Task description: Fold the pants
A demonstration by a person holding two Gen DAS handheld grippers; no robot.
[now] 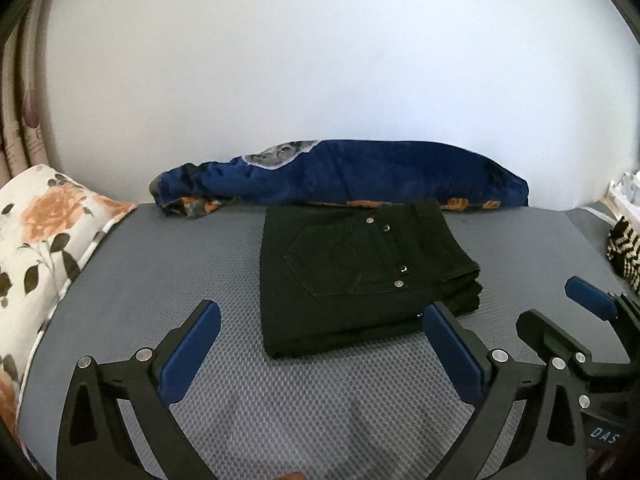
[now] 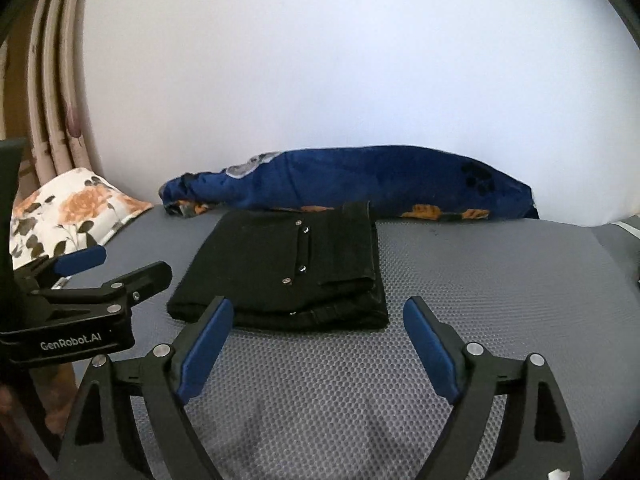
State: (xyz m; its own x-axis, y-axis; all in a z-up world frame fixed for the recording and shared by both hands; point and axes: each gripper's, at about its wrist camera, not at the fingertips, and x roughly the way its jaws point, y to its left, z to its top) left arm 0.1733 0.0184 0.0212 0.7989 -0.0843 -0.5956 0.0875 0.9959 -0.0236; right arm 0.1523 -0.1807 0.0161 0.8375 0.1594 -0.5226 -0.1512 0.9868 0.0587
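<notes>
The black pants (image 1: 360,276) lie folded into a compact stack on the grey mesh mat (image 1: 160,264), back pocket and rivets facing up. In the right wrist view the same pants (image 2: 292,268) sit left of centre. My left gripper (image 1: 320,316) hovers open just in front of the stack, nothing between its blue pads. My right gripper (image 2: 318,312) is also open and empty, back from the pants' near edge. Each gripper shows in the other's view: the right one (image 1: 560,308) at the right edge, the left one (image 2: 128,264) at the left.
A rolled blue blanket (image 1: 344,176) with paw prints lies along the white wall behind the pants. A floral pillow (image 1: 44,240) sits at the mat's left edge. A striped black-and-cream item (image 1: 626,256) rests at the far right. Curtains (image 2: 56,120) hang on the left.
</notes>
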